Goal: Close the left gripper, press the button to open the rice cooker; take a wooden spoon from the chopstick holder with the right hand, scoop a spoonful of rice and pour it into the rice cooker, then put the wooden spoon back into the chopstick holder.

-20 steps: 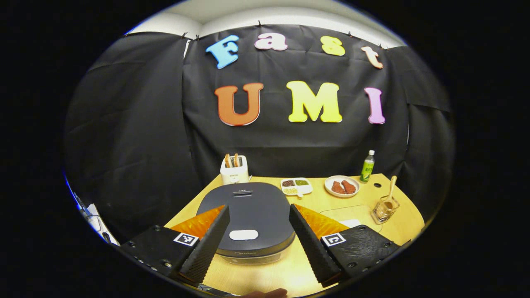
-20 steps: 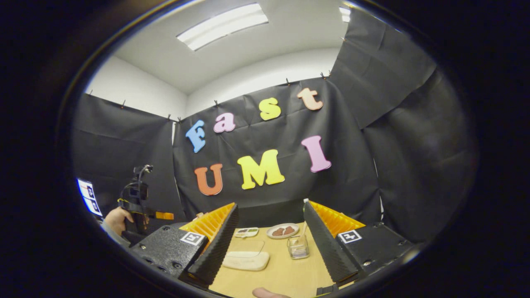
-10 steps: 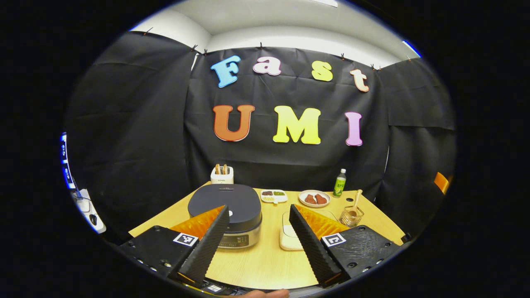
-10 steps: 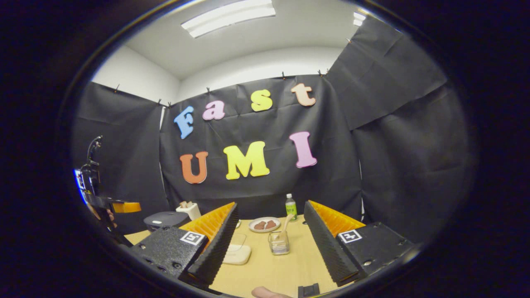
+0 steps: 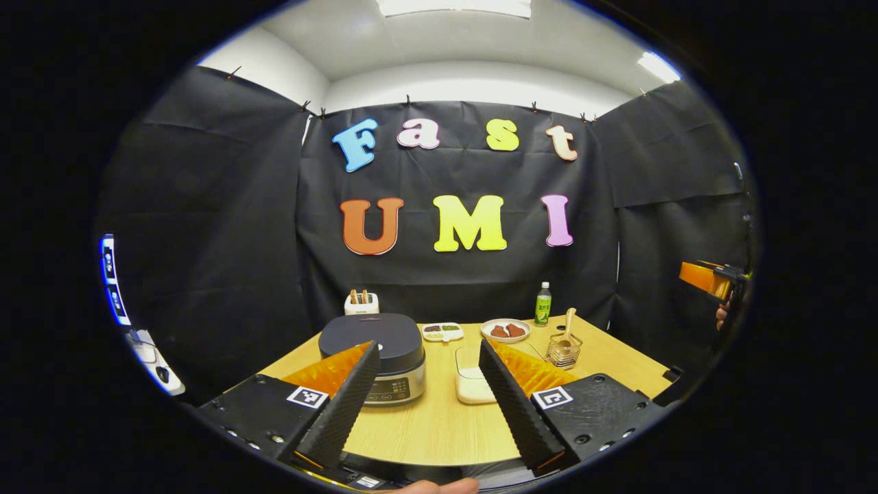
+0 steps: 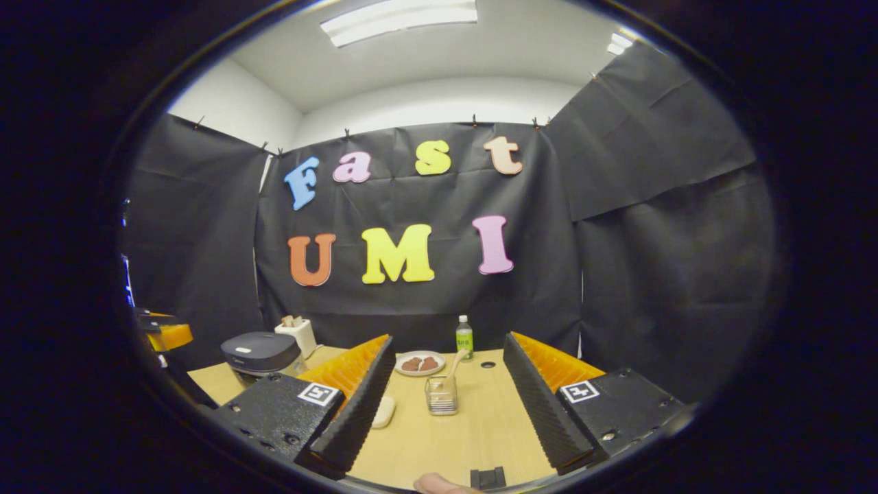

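The dark rice cooker (image 5: 374,343) stands lid-down on the wooden table, just beyond my left gripper (image 5: 429,346), which is open and holds nothing. A wooden spoon (image 5: 568,328) leans in the clear chopstick holder (image 5: 564,351) at the right. Between them lies a flat white container with a clear lid (image 5: 472,376). In the right gripper view the chopstick holder (image 6: 441,396) with the spoon (image 6: 456,360) sits ahead, between the fingers of my open, empty right gripper (image 6: 449,339). The rice cooker (image 6: 260,351) is at the left there.
A white toaster (image 5: 361,302), a divided snack dish (image 5: 442,331), a plate of meat (image 5: 505,330) and a green bottle (image 5: 542,304) line the table's back edge (image 5: 439,322). The right gripper (image 5: 706,278) and a hand appear far right; the left gripper (image 6: 164,336) far left.
Both grippers have drawn back from the table. The left one was right over the rice cooker's lid and now sits well in front of it. Both stay open.
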`<move>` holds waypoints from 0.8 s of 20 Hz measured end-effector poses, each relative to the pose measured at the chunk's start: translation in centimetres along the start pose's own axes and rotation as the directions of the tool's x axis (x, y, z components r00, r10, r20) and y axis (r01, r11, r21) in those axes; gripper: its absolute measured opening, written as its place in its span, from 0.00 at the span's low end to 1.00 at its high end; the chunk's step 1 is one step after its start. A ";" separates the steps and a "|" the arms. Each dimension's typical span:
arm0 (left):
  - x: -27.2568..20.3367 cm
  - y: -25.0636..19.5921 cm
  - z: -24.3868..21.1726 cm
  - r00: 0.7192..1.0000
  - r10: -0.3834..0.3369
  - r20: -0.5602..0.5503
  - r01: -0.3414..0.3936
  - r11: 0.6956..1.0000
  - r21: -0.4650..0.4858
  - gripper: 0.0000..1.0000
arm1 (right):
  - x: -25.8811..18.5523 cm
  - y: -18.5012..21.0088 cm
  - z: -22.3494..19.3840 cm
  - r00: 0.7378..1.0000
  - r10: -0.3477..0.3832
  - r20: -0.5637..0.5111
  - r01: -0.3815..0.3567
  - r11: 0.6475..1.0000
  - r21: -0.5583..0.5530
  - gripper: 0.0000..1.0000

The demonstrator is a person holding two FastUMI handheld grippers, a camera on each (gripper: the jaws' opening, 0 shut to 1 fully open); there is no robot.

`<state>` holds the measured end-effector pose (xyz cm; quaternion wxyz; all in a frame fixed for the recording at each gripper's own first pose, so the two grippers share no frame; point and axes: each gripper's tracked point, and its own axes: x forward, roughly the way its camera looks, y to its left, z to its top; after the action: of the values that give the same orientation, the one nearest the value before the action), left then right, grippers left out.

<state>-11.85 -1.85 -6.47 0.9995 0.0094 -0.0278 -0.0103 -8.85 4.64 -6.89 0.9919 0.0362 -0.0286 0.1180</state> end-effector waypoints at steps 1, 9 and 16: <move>-0.3 0.1 0.4 1.000 0.000 0.011 0.000 1.000 -0.001 0.92 | -0.2 -0.2 0.2 1.000 -0.007 0.005 0.007 1.000 0.000 0.92; -0.1 -2.3 0.4 0.997 -0.076 0.026 0.076 0.997 0.016 0.92 | -1.7 -0.5 1.8 0.997 -0.028 0.075 0.030 0.999 -0.030 1.00; 0.3 -1.4 0.1 1.000 -0.031 0.006 0.031 0.999 0.011 0.92 | -1.9 -1.2 1.0 0.998 -0.033 0.052 0.034 0.999 -0.026 1.00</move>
<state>-11.55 -3.22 -6.39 0.9991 0.0154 -0.0305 -0.0257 -10.45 3.01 -6.11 0.9931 0.0262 -0.0553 0.0999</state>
